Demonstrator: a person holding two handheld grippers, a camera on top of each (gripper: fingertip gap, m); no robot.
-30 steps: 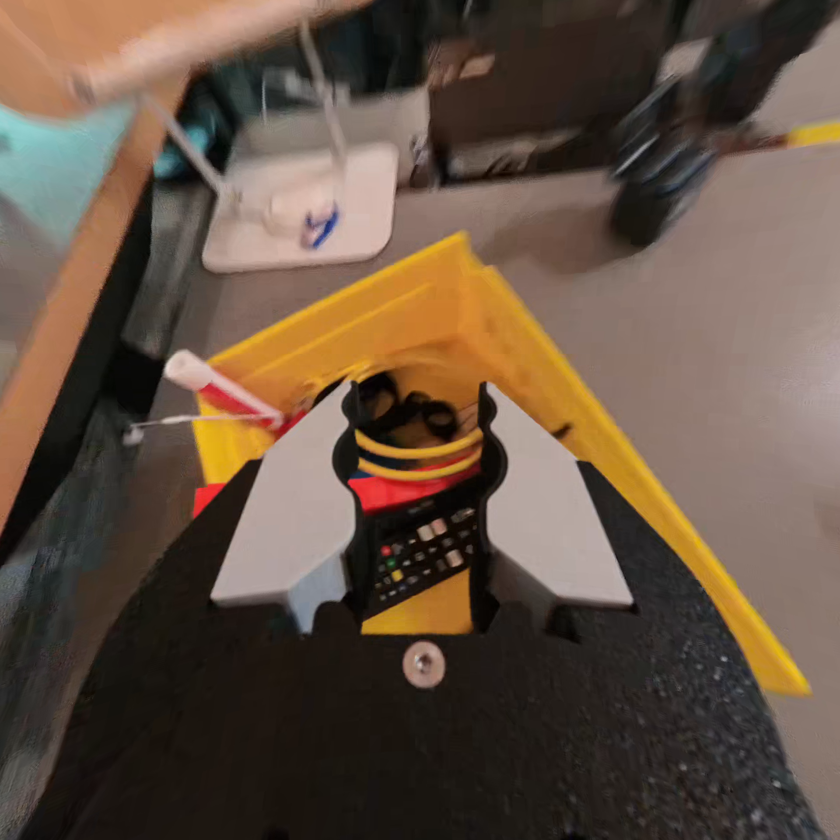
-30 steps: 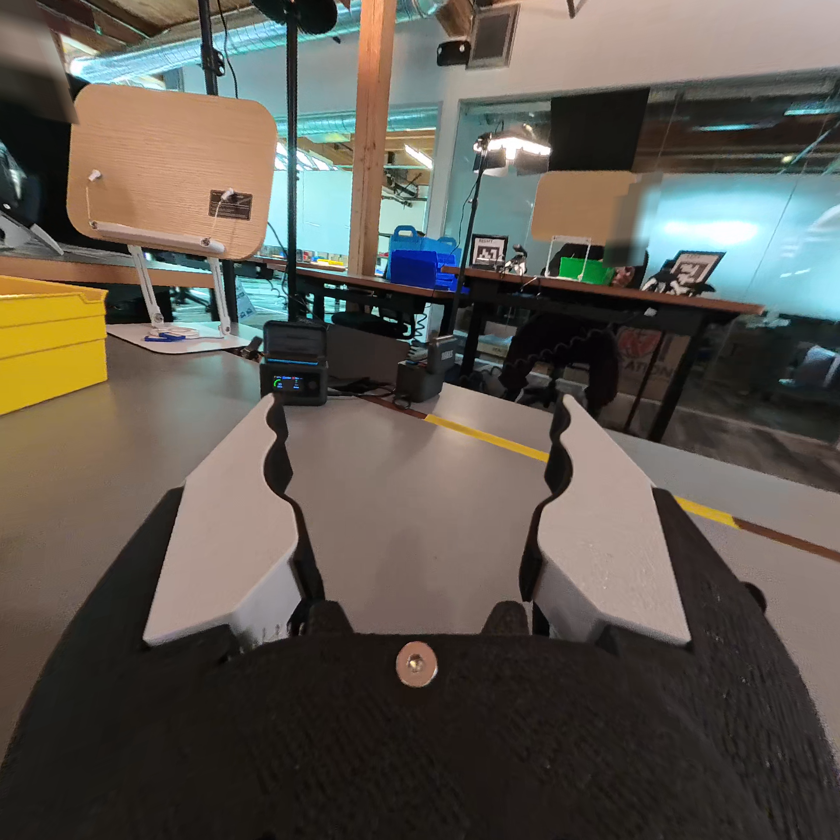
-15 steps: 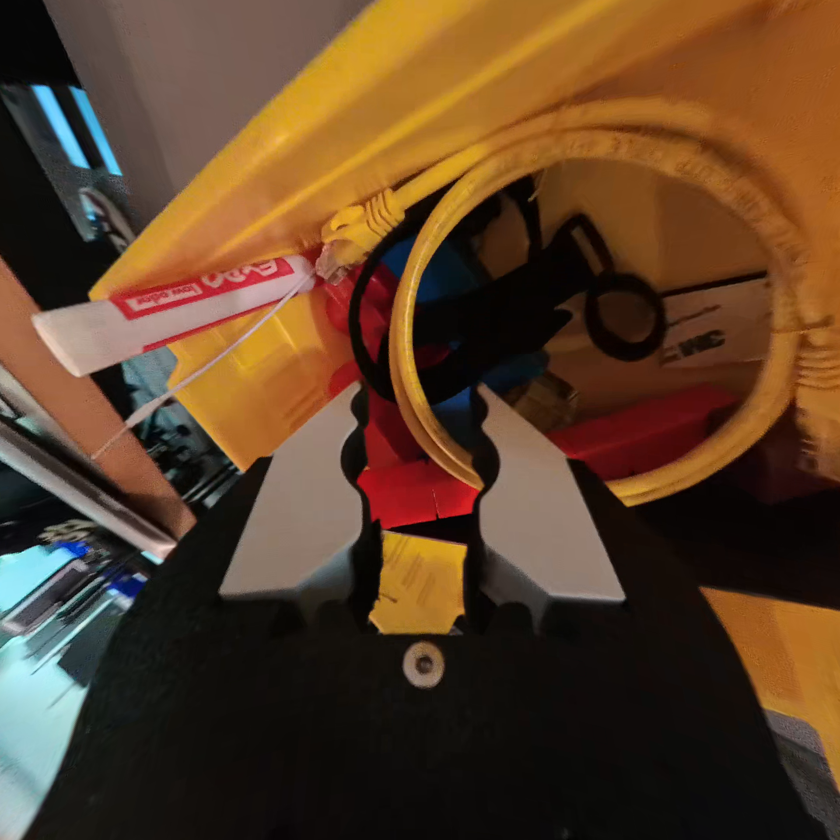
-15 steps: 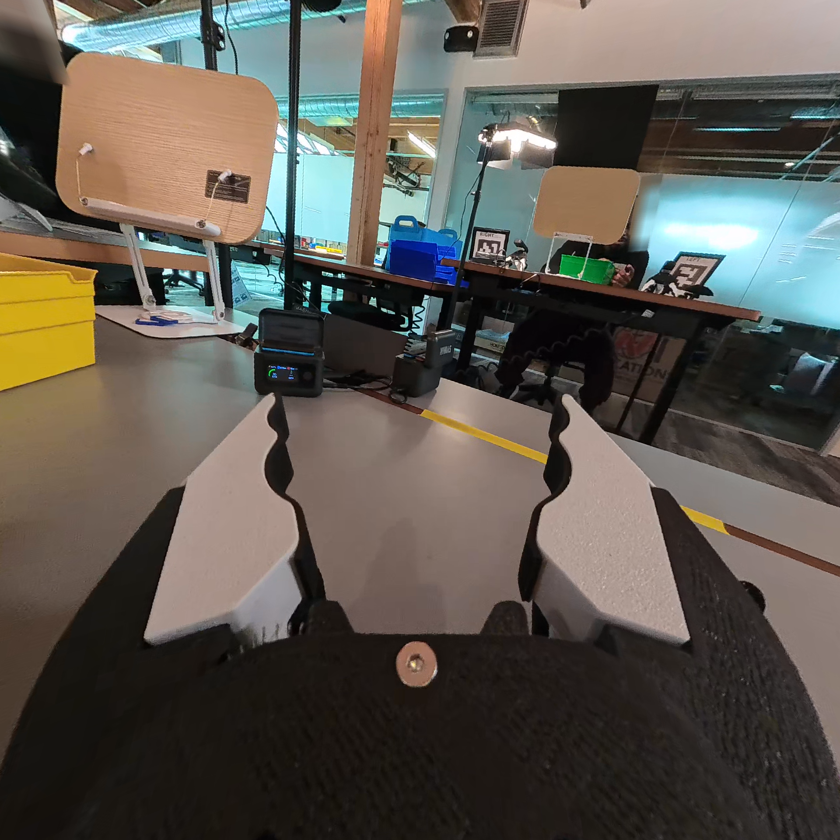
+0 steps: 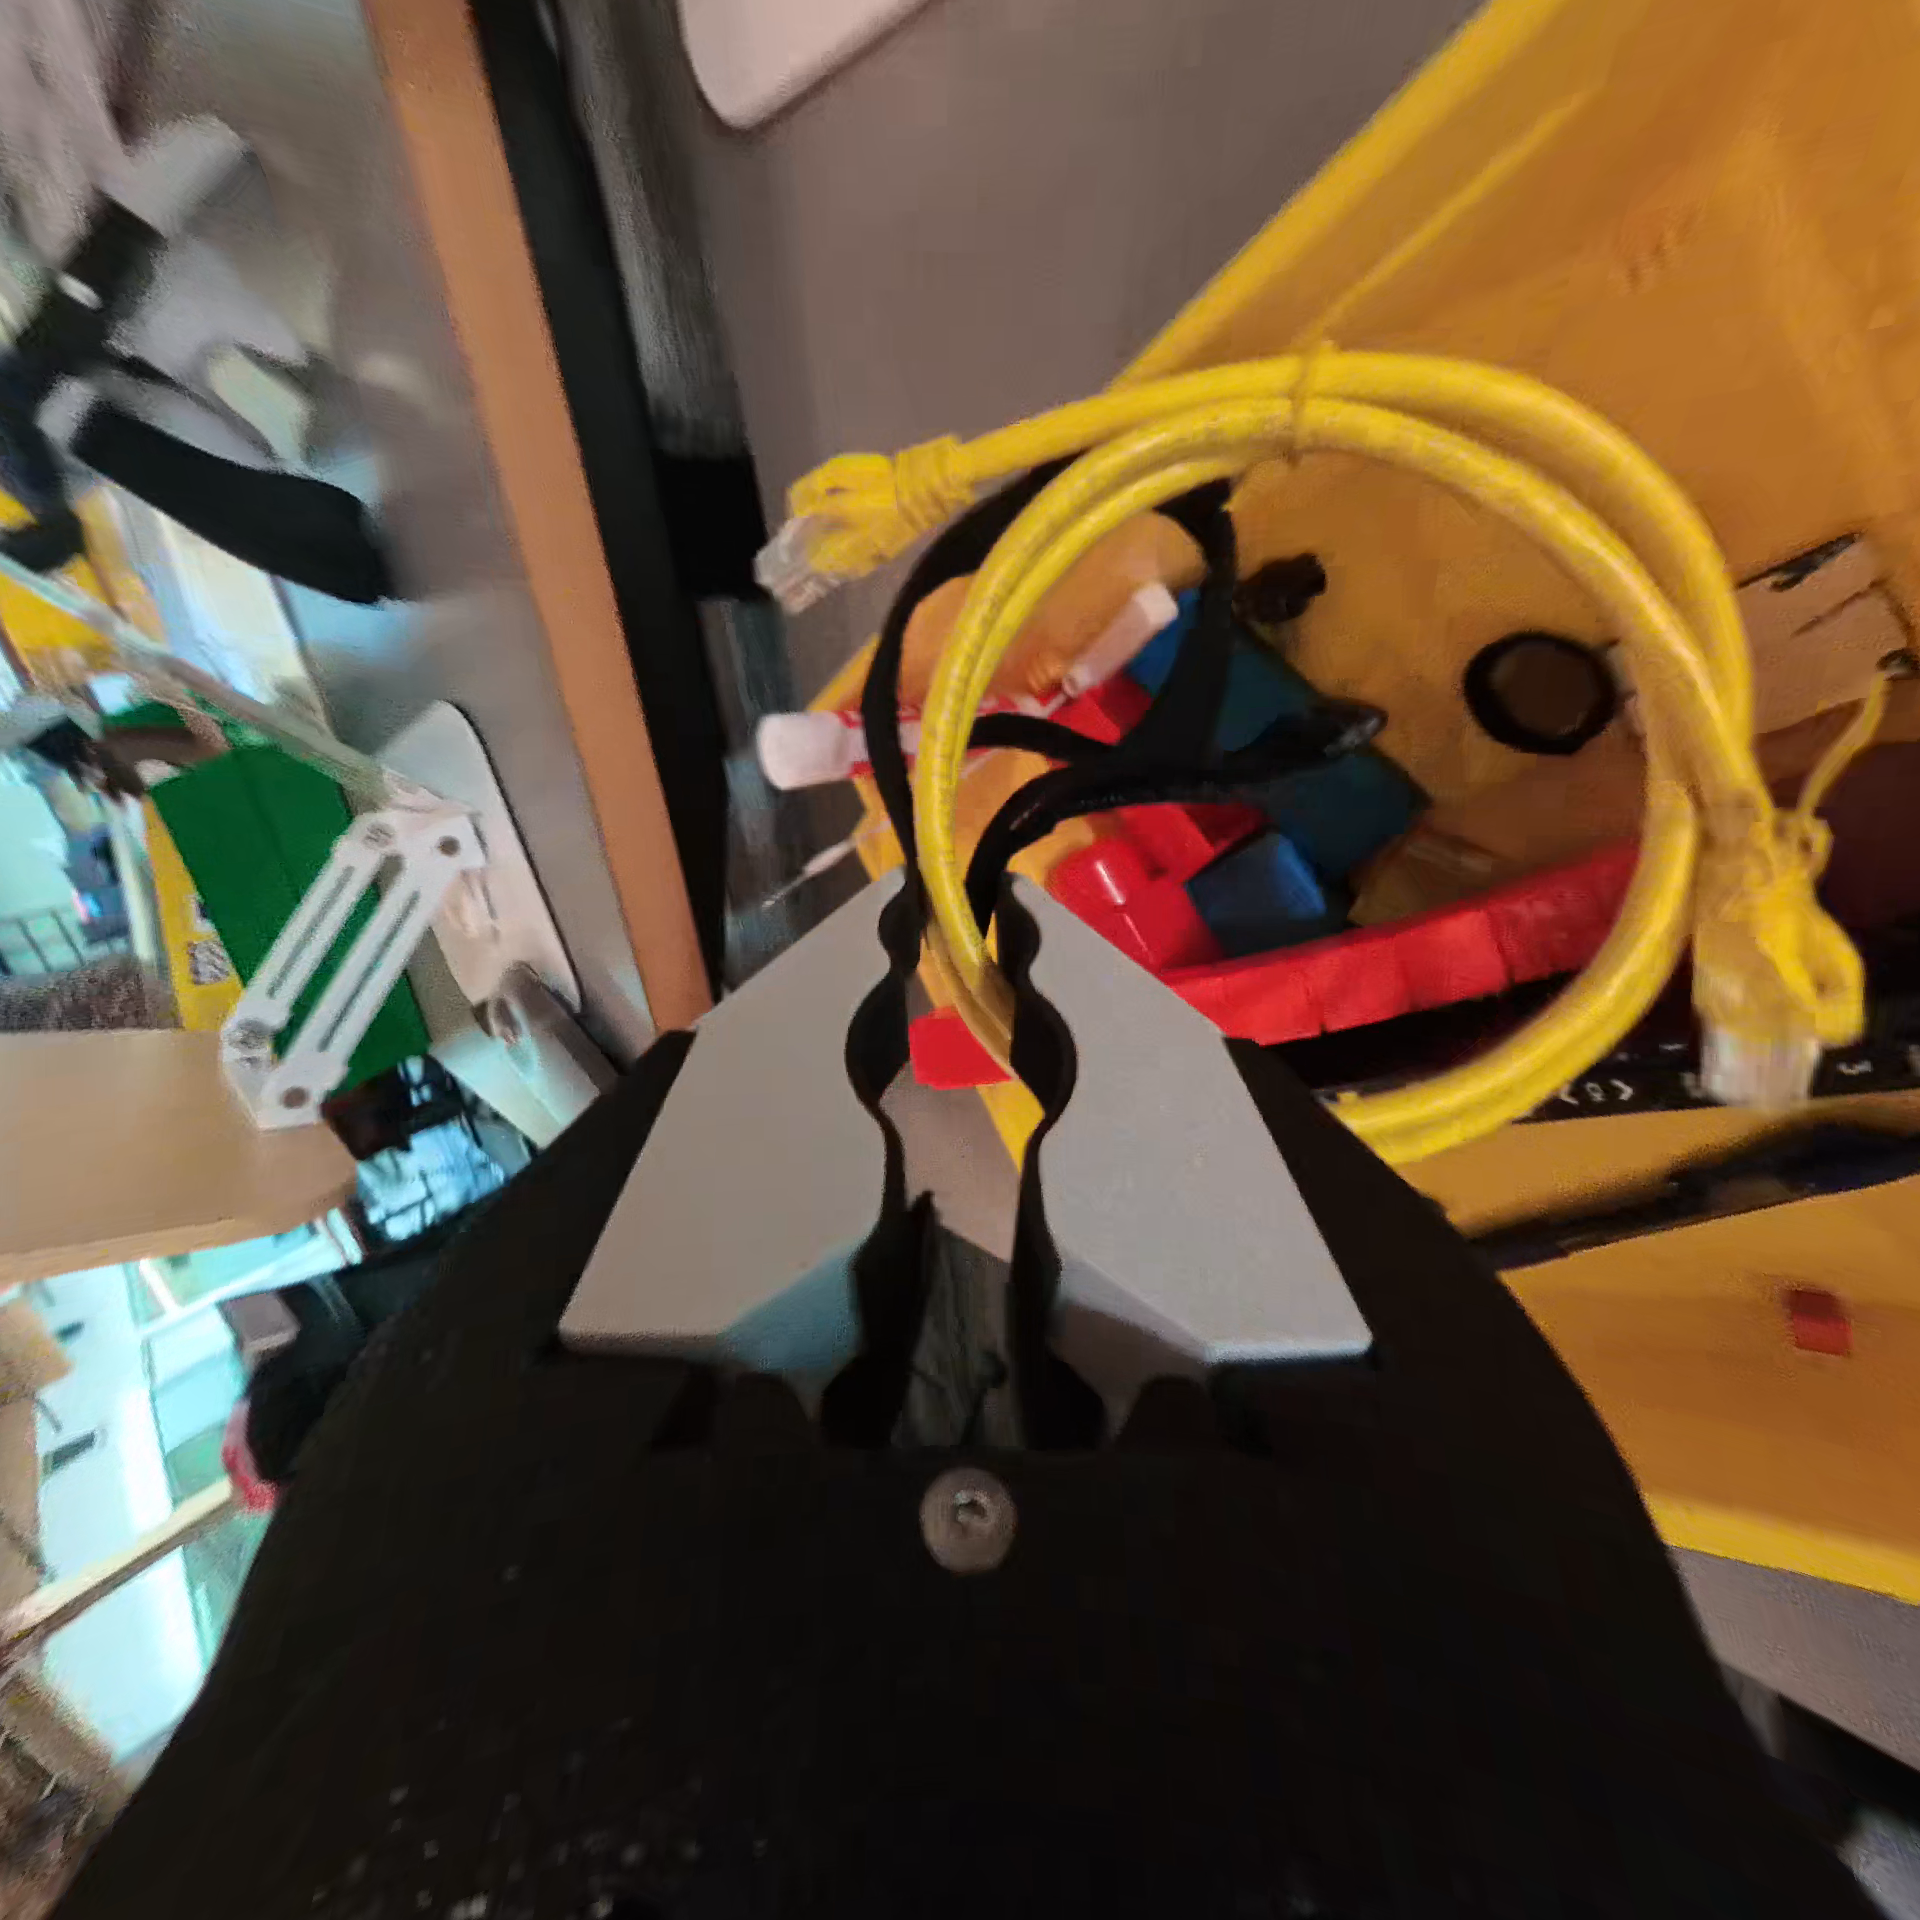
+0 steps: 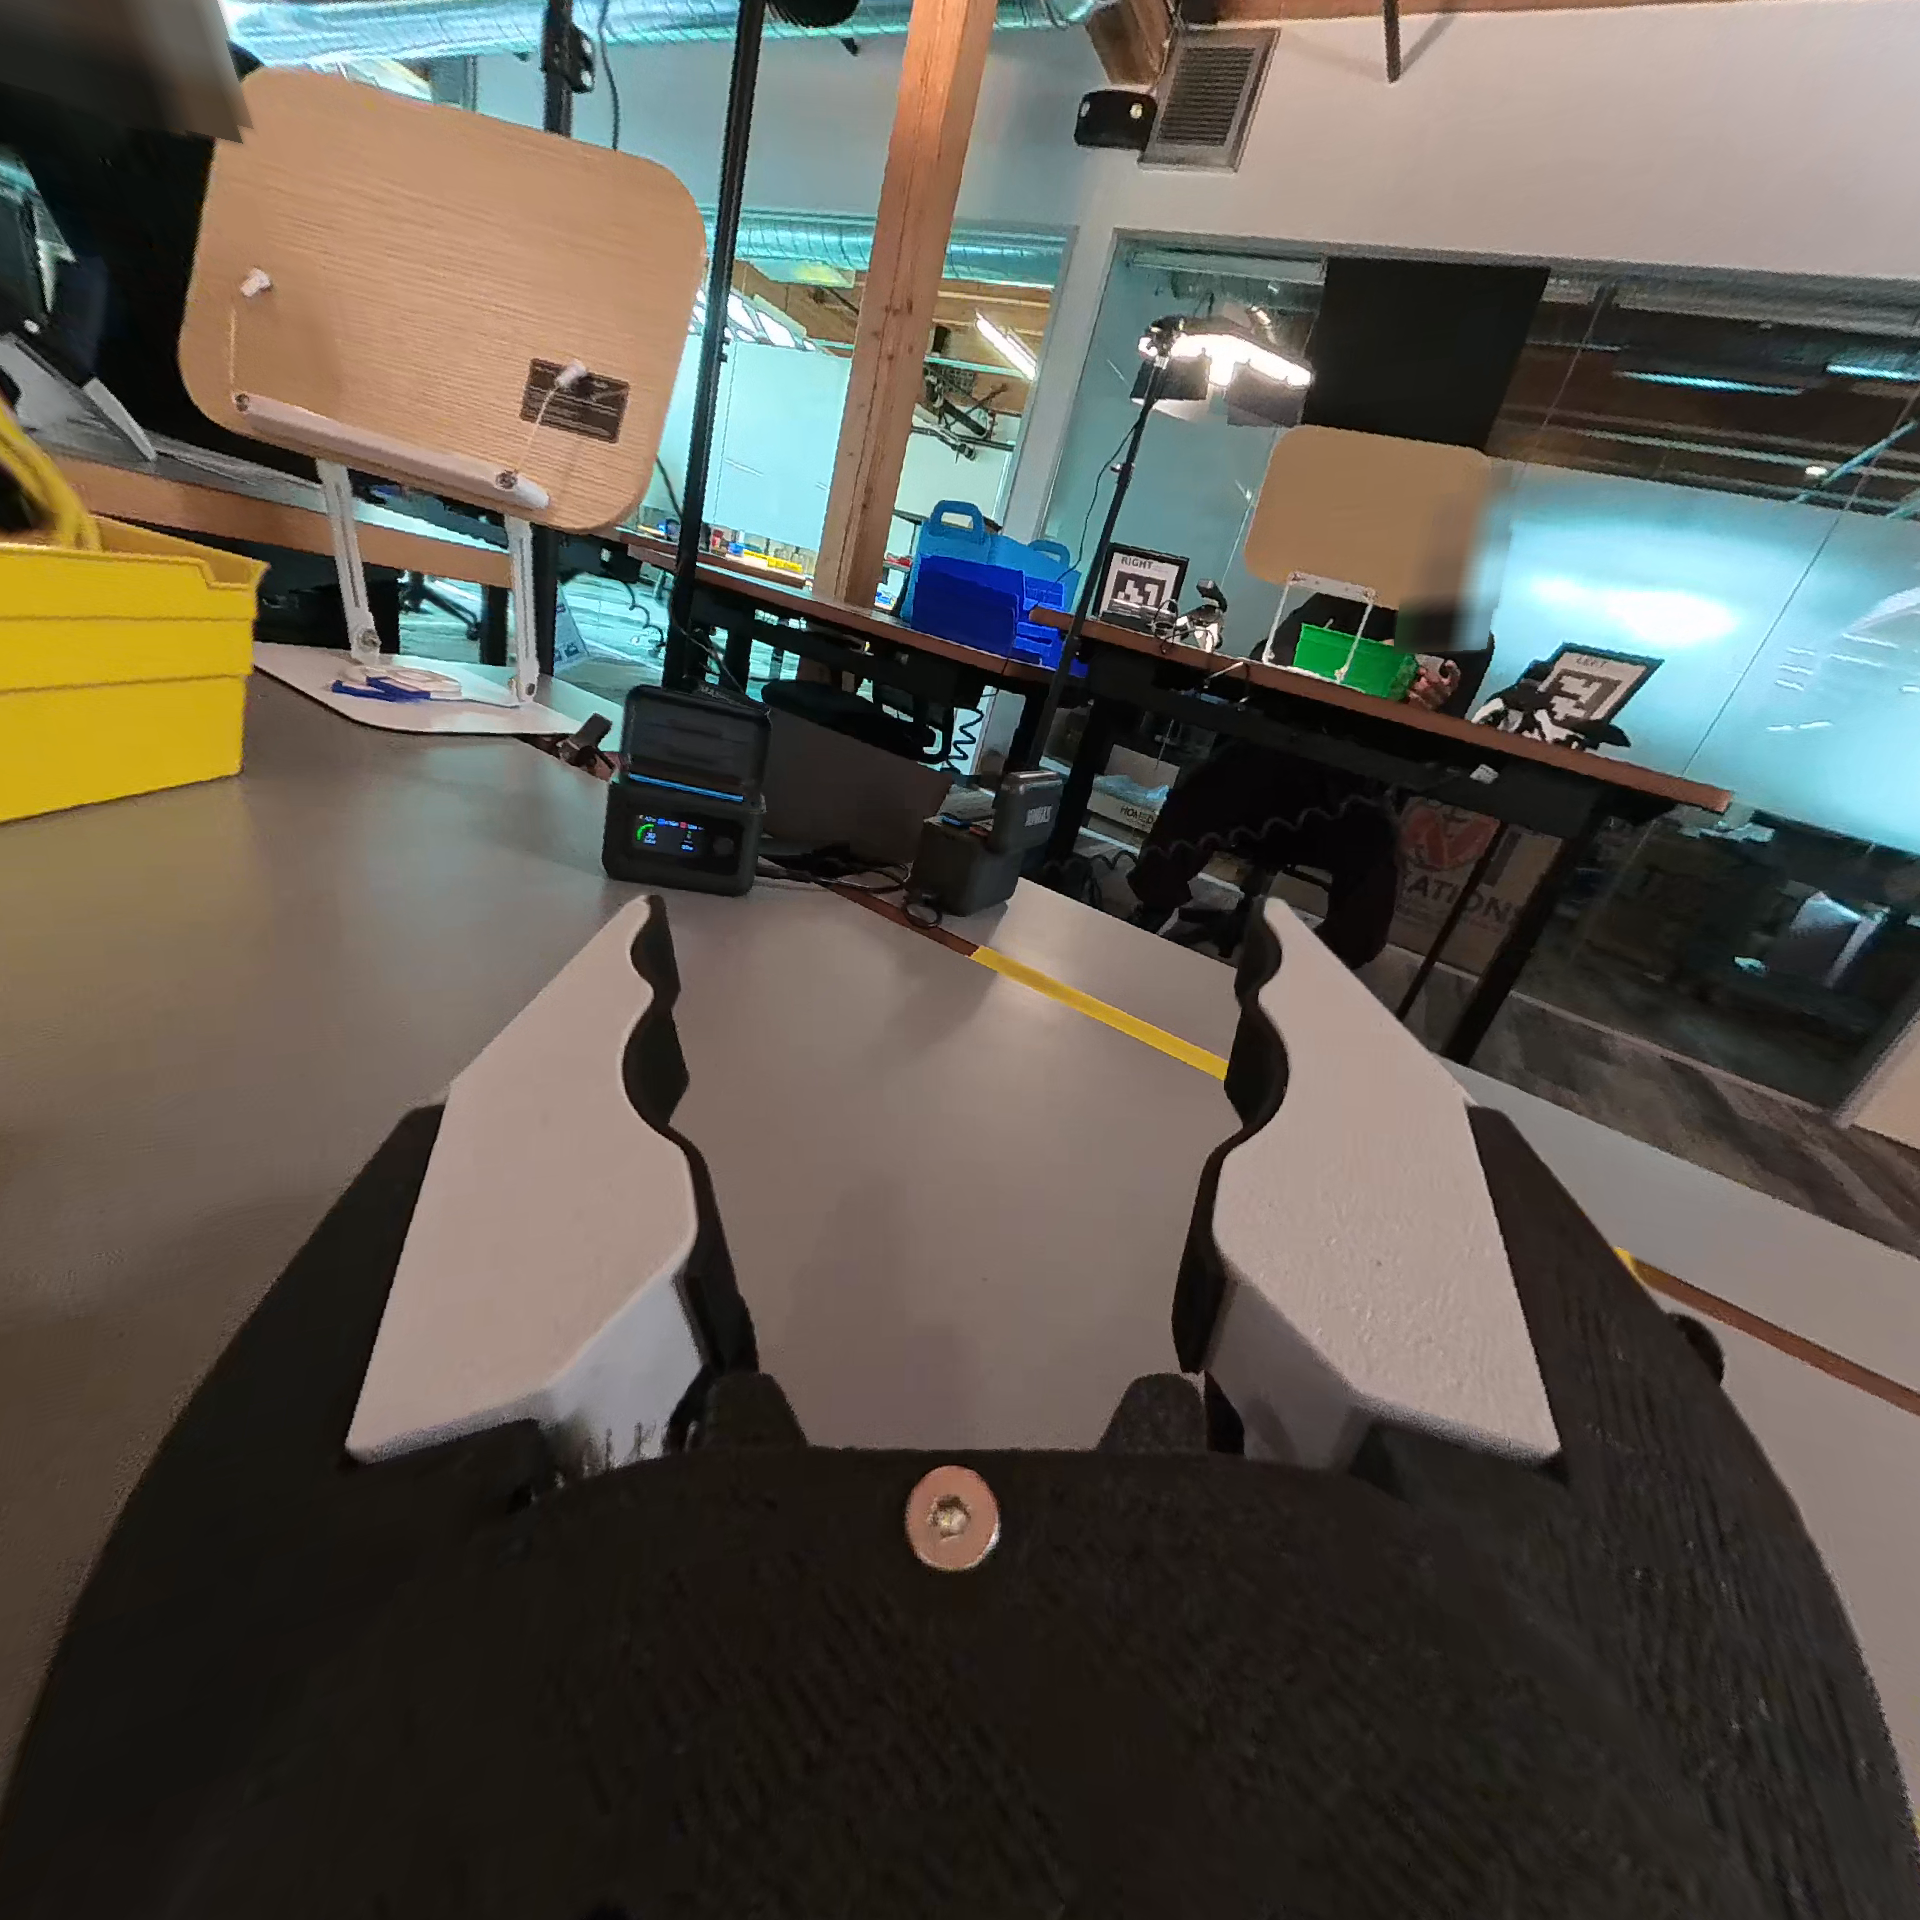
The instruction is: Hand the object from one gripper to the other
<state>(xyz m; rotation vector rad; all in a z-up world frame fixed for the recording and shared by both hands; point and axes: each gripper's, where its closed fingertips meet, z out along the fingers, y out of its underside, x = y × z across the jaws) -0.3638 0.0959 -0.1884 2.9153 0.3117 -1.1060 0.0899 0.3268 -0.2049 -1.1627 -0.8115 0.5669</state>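
In the left wrist view my left gripper [image 5: 961,935] is shut on a coiled yellow network cable [image 5: 1621,582], pinching the coil's left side together with a black cord [image 5: 1039,810]. The coil hangs above the yellow bin [image 5: 1558,312], which holds red and blue blocks [image 5: 1195,883] and a white and red marker [image 5: 821,743]. In the right wrist view my right gripper [image 6: 951,935] is open and empty above the grey table [image 6: 260,987]. A bit of the yellow cable [image 6: 42,488] shows at the far left over the bin [image 6: 114,665].
On the table stand a wooden board on a white stand [image 6: 436,343], a small black device with a lit screen [image 6: 686,810] and a black charger box [image 6: 987,847]. A yellow tape line [image 6: 1101,1013] crosses the table. Desks and a seated person are behind.
My left gripper went down into the bin, closed on the yellow cable and lifted it up out of the other items. My right gripper stayed open and shifted only slightly.
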